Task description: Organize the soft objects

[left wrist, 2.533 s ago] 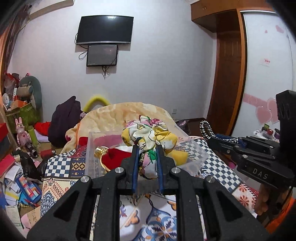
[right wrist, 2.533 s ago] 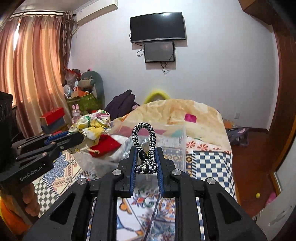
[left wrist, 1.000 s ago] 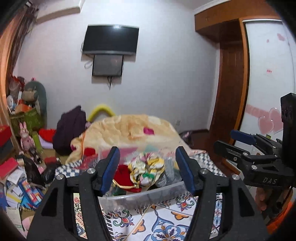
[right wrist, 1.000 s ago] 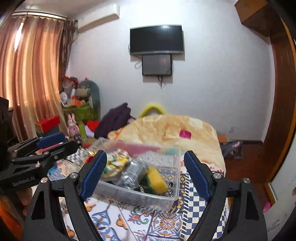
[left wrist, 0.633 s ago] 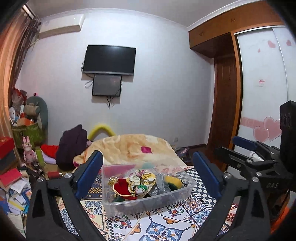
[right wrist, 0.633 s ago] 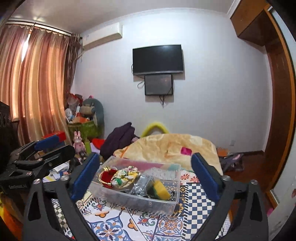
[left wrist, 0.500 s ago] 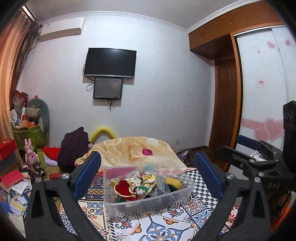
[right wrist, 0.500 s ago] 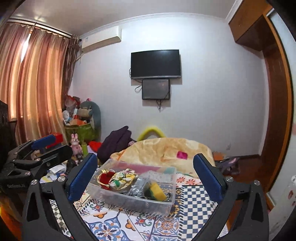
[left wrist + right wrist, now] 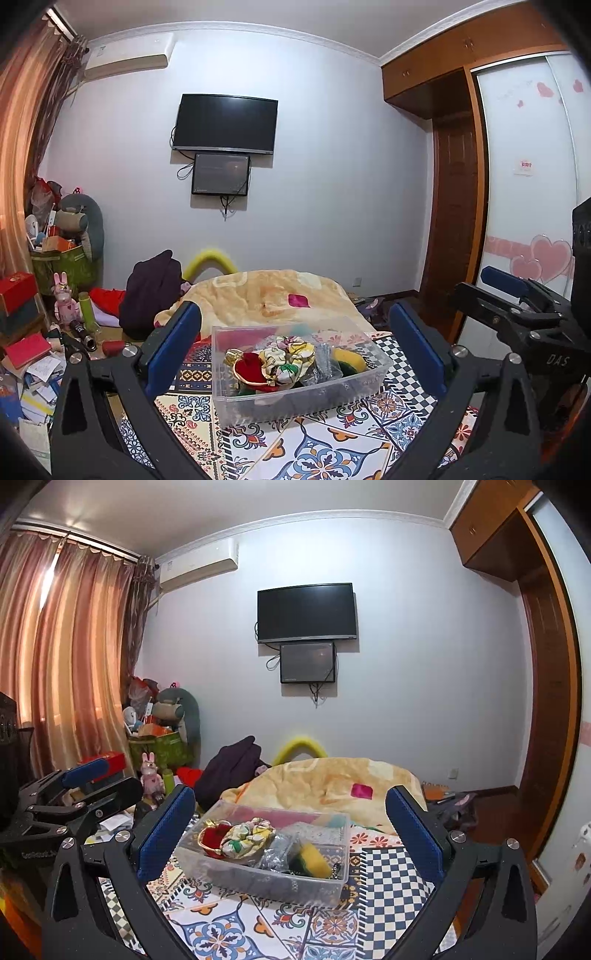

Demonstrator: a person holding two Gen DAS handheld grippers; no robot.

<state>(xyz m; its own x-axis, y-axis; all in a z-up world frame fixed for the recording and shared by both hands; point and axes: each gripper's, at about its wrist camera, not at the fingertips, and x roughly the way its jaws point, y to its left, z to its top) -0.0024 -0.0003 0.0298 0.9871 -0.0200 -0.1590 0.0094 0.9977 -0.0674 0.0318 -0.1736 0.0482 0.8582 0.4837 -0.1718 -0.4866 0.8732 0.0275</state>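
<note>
Both grippers were spread wide and holding nothing. The left gripper [image 9: 295,347] had its blue pads [image 9: 173,347] standing off to either side of the clear plastic bin [image 9: 295,400], and the right gripper [image 9: 291,834] framed the same bin [image 9: 266,880] the same way, so there was air between the pads and the bin walls on both sides. Neither one touched anything.

Right under and just ahead of the fingers was the patterned bedspread [image 9: 314,446], flat with some bare room in front of the bin's near wall. The bin sat on it dead ahead of the left gripper and a bit left of centre for the right one, its near edge closest to the fingertips and its rim open on top.

Inside, the soft stuff was piled loosely: a floral fabric scrunchie [image 9: 245,836] sat toward the left half, pressed against a red pouch with gold trim [image 9: 212,836]. To the right of those was a yellow-and-green sponge [image 9: 314,860], with something grey and crinkly [image 9: 277,849] between, maybe a mesh scrubber or a bag, hard to tell through the plastic. The pile stayed below or about level with the rim.

Beyond the bin lay a peach blanket [image 9: 266,295] on the bed, then the white wall with a TV [image 9: 225,125].
</note>
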